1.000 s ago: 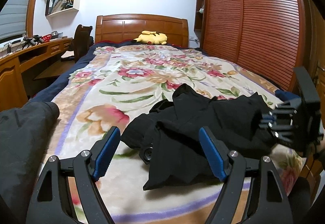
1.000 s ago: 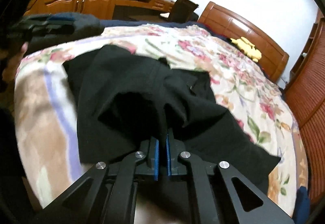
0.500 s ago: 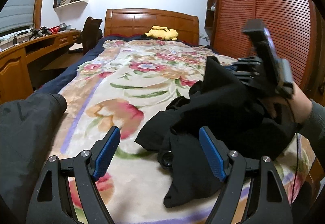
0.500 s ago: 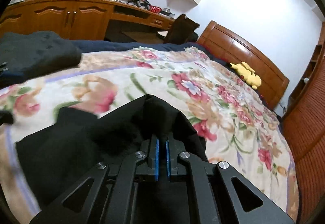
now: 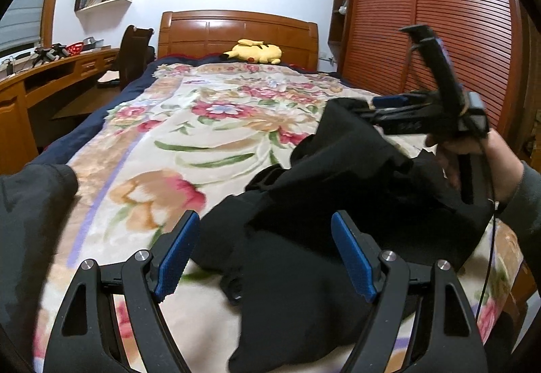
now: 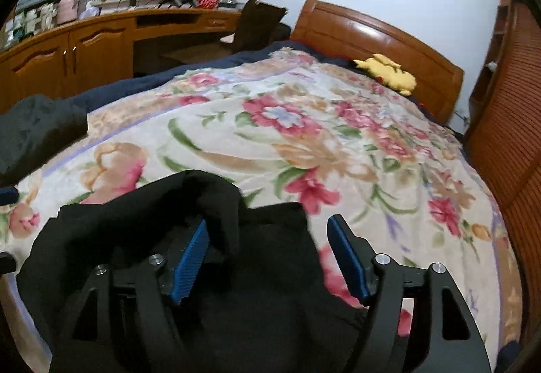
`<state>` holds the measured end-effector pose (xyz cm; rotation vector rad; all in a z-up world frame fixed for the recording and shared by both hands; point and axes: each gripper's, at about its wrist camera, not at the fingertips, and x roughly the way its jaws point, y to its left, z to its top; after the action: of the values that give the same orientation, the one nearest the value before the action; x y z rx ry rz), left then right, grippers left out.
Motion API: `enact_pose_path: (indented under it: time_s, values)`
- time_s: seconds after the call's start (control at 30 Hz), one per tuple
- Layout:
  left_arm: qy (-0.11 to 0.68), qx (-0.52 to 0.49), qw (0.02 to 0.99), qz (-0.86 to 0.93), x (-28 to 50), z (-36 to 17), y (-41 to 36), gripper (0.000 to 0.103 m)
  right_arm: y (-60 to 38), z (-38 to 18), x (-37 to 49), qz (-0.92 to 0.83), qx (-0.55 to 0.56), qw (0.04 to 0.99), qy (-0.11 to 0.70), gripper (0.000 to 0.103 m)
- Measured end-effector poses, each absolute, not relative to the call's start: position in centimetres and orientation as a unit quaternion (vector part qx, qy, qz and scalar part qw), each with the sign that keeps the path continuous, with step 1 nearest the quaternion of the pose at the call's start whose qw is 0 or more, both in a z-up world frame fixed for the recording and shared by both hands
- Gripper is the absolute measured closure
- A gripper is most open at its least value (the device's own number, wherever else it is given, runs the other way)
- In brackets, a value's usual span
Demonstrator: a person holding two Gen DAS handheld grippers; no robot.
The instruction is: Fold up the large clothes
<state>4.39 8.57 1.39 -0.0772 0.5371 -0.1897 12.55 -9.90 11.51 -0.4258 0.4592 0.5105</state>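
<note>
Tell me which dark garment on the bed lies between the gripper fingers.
The black garment bunched at the bed's foot, between both grippers' open fingers; the dark grey garment lies apart at the left edge, untouched.

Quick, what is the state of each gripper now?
Left gripper: open, holding nothing.
Right gripper: jaws opening, black garment between them, not gripped.
</note>
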Motion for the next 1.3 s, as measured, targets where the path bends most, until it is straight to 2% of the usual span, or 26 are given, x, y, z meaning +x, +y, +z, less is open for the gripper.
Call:
enact_pose_path:
  time_s: [0.27,0.53,0.77,1.07,1.13,1.17,1.2,1.23,1.27,1.3]
  values:
    - [0.275,-0.041,0.955,-0.101,6.6,1.0,6.4,0.022,-15.1,13.0,9.8,0.239,-0.176,0.929,0.22,0.028]
    - [0.29,-0.047,0.951,-0.093,7.6,0.3,6.1,0.023,-22.7,9.2,10.1,0.171,-0.185,0.93,0.266,0.028]
    - [0.306,-0.044,0.948,-0.08,8.3,-0.5,6.0,0.023,-29.6,6.0,12.9,0.107,-0.127,0.934,0.316,0.028]
    - [0.331,-0.043,0.941,-0.065,9.2,-1.8,6.3,0.023,-28.3,2.2,20.1,0.154,-0.075,0.903,0.395,0.029]
    - [0.339,-0.043,0.938,-0.063,9.4,-2.2,6.4,0.023,-28.6,1.9,21.4,0.158,-0.061,0.9,0.403,0.036]
    - [0.342,-0.043,0.937,-0.063,9.5,-2.3,6.4,0.023,-28.6,1.7,22.2,0.165,-0.053,0.897,0.406,0.05]
    - [0.345,-0.044,0.936,-0.063,9.6,-2.5,6.4,0.023,-28.8,1.7,23.0,0.174,-0.047,0.896,0.407,0.071]
    - [0.347,-0.045,0.935,-0.062,9.6,-2.6,6.5,0.023,-28.4,1.7,23.2,0.178,-0.052,0.896,0.403,0.083]
    - [0.348,-0.045,0.934,-0.062,9.7,-2.6,6.5,0.023,-27.9,1.9,23.1,0.18,-0.068,0.899,0.394,0.094]
    - [0.349,-0.044,0.934,-0.061,9.7,-2.7,6.4,0.023,-27.4,2.5,22.7,0.188,-0.086,0.903,0.377,0.095]
